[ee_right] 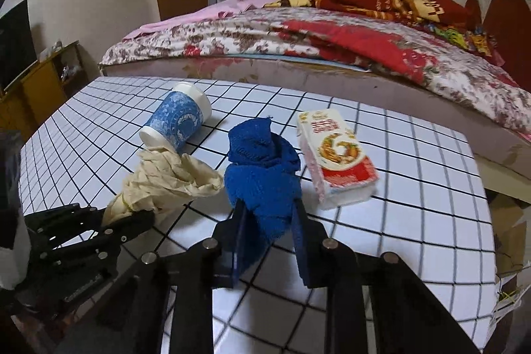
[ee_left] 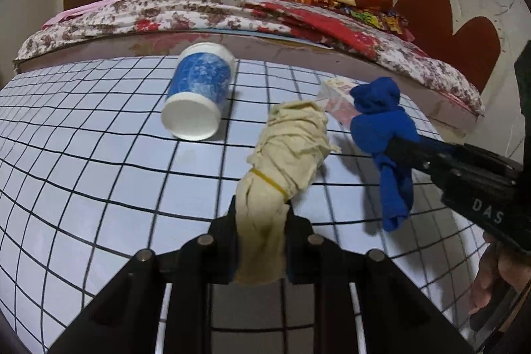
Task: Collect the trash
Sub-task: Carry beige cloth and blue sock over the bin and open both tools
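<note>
My left gripper (ee_left: 260,214) is shut on a cream cloth bundle (ee_left: 285,148) bound with a yellow rubber band, held above the checked table (ee_left: 99,155). My right gripper (ee_right: 267,211) is shut on a blue knitted cloth (ee_right: 262,165), which hangs from its fingers just over the table. In the left wrist view the right gripper (ee_left: 398,145) comes in from the right with the blue cloth (ee_left: 381,118) bunched at its tip. In the right wrist view the left gripper (ee_right: 132,214) holds the cream bundle (ee_right: 166,178) at the left. A blue-and-white paper cup (ee_left: 197,90) (ee_right: 177,121) lies on its side further back.
A tissue packet (ee_right: 335,155) (ee_left: 335,98) lies on the table to the right of the blue cloth. Behind the table stands a bed (ee_right: 332,48) with flowered and red covers. A wooden cabinet (ee_right: 43,82) is at the far left. A hand (ee_left: 494,274) holds the right gripper's handle.
</note>
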Motion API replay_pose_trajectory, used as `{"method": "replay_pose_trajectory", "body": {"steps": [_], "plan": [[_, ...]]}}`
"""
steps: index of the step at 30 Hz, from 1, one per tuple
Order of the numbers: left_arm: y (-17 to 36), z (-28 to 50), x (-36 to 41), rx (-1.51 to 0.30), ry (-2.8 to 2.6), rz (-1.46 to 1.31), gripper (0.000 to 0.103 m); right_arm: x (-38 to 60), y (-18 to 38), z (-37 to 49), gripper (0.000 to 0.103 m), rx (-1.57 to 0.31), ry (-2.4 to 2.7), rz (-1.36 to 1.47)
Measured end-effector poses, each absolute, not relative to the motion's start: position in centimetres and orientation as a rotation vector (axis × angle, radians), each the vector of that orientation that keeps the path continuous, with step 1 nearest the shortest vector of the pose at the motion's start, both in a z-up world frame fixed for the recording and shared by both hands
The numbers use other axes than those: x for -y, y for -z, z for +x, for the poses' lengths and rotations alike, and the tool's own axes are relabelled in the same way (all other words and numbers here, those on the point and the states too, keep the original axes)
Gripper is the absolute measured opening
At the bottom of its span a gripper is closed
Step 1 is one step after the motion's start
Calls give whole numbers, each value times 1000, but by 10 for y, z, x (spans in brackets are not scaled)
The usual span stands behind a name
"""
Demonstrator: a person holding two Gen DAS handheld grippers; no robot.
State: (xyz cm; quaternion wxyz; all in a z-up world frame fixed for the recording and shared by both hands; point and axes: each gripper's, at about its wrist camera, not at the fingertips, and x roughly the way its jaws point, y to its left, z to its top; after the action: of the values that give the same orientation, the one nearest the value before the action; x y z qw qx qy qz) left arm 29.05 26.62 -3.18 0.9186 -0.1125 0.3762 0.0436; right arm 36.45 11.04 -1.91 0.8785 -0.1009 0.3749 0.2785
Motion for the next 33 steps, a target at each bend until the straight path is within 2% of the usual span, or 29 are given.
{"method": "replay_pose_trajectory", "body": {"steps": [20, 33], "plan": [[-17, 210, -154, -658, 86, -66, 23, 70, -63, 233, 27, -670, -411, -117], [-43, 164, -54, -616, 229, -40, 23, 197, -74, 150, 27, -623, -267, -27]]}}
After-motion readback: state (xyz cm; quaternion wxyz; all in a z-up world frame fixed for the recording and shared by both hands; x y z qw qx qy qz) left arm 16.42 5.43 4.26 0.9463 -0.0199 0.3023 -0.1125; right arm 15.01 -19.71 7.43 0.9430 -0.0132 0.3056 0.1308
